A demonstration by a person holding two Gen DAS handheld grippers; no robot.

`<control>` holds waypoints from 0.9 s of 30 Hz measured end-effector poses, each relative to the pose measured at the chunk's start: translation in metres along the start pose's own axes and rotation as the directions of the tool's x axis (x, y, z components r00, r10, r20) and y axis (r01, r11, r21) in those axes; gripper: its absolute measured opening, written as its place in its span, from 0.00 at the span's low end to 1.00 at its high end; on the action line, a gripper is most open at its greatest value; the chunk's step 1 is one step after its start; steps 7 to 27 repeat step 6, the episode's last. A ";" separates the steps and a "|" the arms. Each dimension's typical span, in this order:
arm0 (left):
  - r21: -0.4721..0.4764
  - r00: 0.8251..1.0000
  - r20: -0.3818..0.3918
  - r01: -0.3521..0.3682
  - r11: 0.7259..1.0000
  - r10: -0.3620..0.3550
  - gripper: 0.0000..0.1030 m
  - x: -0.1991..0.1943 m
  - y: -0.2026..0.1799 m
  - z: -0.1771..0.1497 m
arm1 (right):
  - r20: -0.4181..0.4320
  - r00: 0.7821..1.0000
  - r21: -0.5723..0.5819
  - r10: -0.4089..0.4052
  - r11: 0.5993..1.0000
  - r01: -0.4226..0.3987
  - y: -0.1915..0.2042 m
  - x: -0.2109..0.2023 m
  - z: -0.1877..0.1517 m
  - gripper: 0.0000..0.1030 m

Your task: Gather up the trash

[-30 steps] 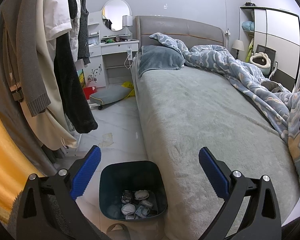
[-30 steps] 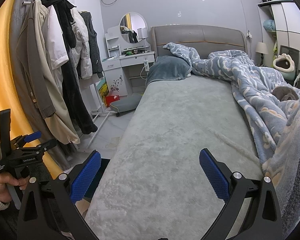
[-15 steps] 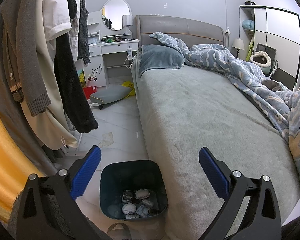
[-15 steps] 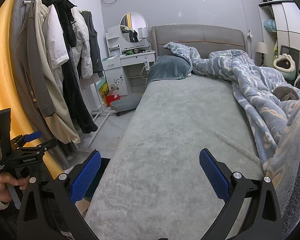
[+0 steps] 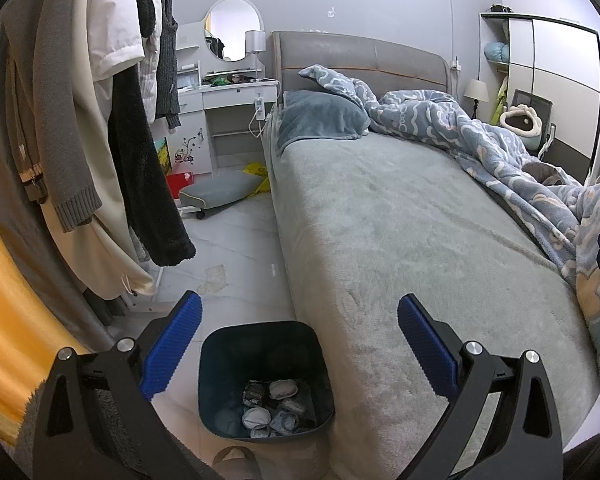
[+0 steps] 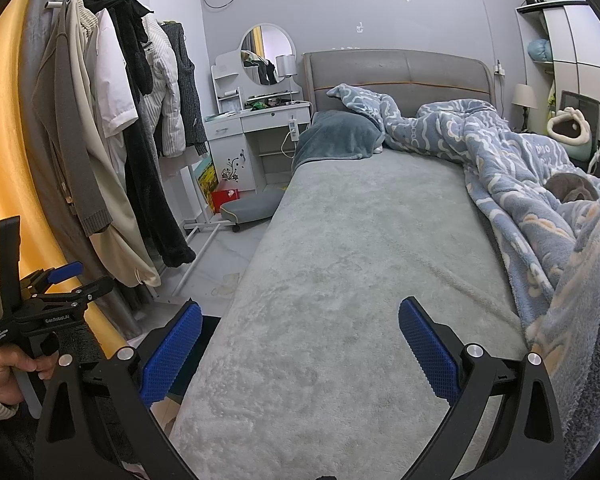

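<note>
Trash bin [image 5: 260, 360] only under left tongs [image 5: 299, 344]

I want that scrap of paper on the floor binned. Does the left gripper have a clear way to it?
Probably yes: the paper scrap lies on bare floor beyond the bin, and the left gripper is open and empty.

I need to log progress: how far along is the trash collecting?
Done: several crumpled pieces lie in the bin. In hand: nothing; the left gripper and right gripper are open and empty. Left: maybe the scrap on the floor.
</note>
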State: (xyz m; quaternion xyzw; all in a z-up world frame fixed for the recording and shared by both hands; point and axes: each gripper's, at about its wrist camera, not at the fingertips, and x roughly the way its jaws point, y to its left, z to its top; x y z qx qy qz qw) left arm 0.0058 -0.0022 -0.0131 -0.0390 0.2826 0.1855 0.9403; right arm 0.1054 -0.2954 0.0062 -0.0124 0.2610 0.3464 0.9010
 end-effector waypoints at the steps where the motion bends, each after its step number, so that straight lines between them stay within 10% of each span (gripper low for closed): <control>1: 0.002 1.000 -0.002 -0.009 1.000 0.009 0.97 0.000 -0.001 0.000 | 0.000 1.000 0.000 0.000 1.000 0.000 0.000 0.000 0.000 0.97; 27: 0.000 1.000 -0.023 -0.003 1.000 0.003 0.97 0.002 -0.003 -0.001 | 0.000 1.000 0.000 0.000 1.000 0.000 0.000 0.000 0.000 0.97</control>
